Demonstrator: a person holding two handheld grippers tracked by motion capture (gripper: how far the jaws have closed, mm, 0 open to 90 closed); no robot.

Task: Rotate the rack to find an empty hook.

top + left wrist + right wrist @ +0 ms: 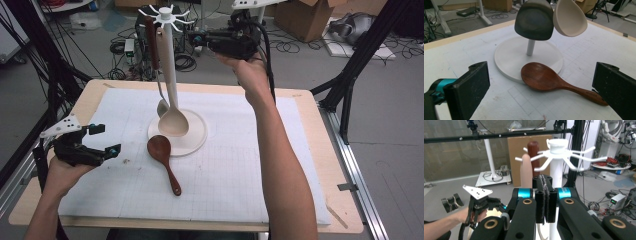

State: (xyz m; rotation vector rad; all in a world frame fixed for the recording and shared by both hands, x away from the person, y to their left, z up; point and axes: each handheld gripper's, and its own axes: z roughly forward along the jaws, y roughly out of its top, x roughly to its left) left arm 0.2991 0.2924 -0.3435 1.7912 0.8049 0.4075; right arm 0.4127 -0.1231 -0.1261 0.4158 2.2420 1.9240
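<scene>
Inspector: Two utensils hang from the white rack (165,20): a cream spoon (172,120) and a grey ladle (162,106) on a dark handle. One more, the brown wooden spoon (162,157), lies flat on the counter (300,150), bowl touching the rim of the rack's round base (506,60), handle pointing back toward the near edge.

Clerk: State of the tongs?

Inspector: Left tongs (102,140) stand wide apart, empty, low over the counter just left of the wooden spoon. Right tongs (192,39) are raised beside the rack's hooks; the right gripper view shows their pads (545,197) pressed together with nothing between them.

Clerk: How will the wooden spoon handle?

Inspector: By my judgement, light, rigid, not fragile. Its finish looks smooth, so it may slide under the pads. Best hold is across the narrow handle (584,92), well behind the bowl; lying flat, it leaves little room beneath for a jaw.

Clerk: Anything obscured?

Inspector: The handle's end is cut off behind a jaw in the left gripper view. Whether it has a hanging hole, I cannot tell. Which hooks carry the hung utensils is hard to make out.
</scene>
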